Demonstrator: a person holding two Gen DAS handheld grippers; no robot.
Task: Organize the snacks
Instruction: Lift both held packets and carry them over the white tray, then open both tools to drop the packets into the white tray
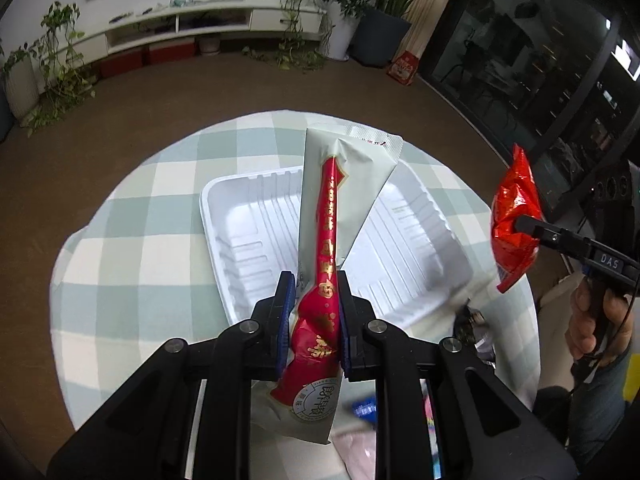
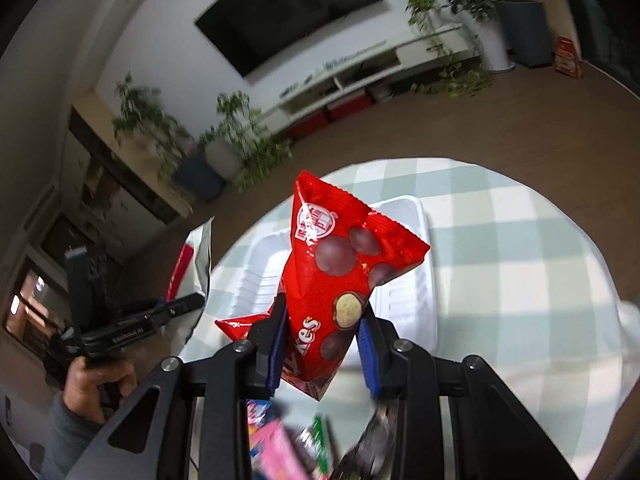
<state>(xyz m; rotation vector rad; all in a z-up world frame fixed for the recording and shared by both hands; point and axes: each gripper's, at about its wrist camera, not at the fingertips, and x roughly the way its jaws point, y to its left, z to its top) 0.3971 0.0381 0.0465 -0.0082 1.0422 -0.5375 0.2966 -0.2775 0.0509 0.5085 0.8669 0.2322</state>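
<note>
My left gripper (image 1: pixel 316 304) is shut on a long pale-green snack packet with a red stripe (image 1: pixel 340 208), held up in the air above the white plastic tray (image 1: pixel 248 216). My right gripper (image 2: pixel 324 320) is shut on a red bag of chocolate balls (image 2: pixel 340 256), also lifted over the white plastic tray (image 2: pixel 412 296). From the left wrist view the red bag (image 1: pixel 516 216) hangs at the right in the right gripper (image 1: pixel 528 228), held by a hand. In the right wrist view the left gripper (image 2: pixel 196 302) and its packet (image 2: pixel 198 256) show at the left.
The tray sits on a round table with a green-and-white checked cloth (image 1: pixel 140 240). Several loose snack packets (image 2: pixel 280 444) lie blurred at the near edge of the table. Beyond are brown floor, potted plants (image 1: pixel 60 64) and a white low cabinet (image 1: pixel 200 24).
</note>
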